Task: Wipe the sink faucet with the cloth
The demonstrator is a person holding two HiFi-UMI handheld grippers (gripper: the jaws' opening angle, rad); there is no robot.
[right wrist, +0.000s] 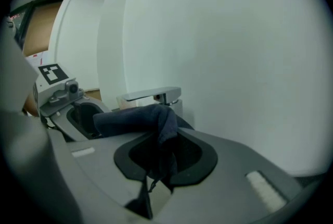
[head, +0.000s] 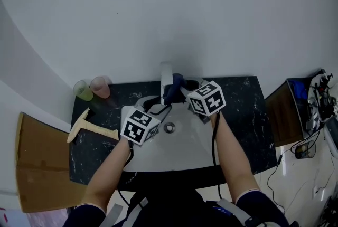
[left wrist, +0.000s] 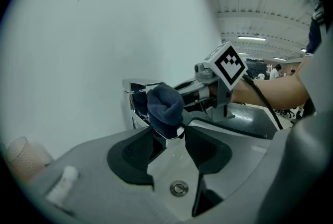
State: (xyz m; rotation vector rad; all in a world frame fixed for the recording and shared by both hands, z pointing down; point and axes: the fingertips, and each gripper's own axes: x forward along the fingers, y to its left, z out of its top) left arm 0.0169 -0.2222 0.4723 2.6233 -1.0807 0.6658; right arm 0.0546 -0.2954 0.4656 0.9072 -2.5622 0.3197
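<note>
I'm pinching the dark blue cloth (right wrist: 135, 119) in the right gripper (right wrist: 165, 140), its fingers (right wrist: 200, 158) closing narrowly on a fold. The rest of the cloth is draping over the chrome faucet (right wrist: 156, 95) at the back of the white sink (head: 185, 147). My left gripper (left wrist: 170, 138) is hovering before the spout with its 2 fingers (left wrist: 132, 158) standing wide and gripping nothing. The spout tip is showing in that gap, above the drain (left wrist: 179, 188). 2 plastic cups (head: 99, 86) are standing on the black table (head: 243, 104), left of the faucet.
</note>
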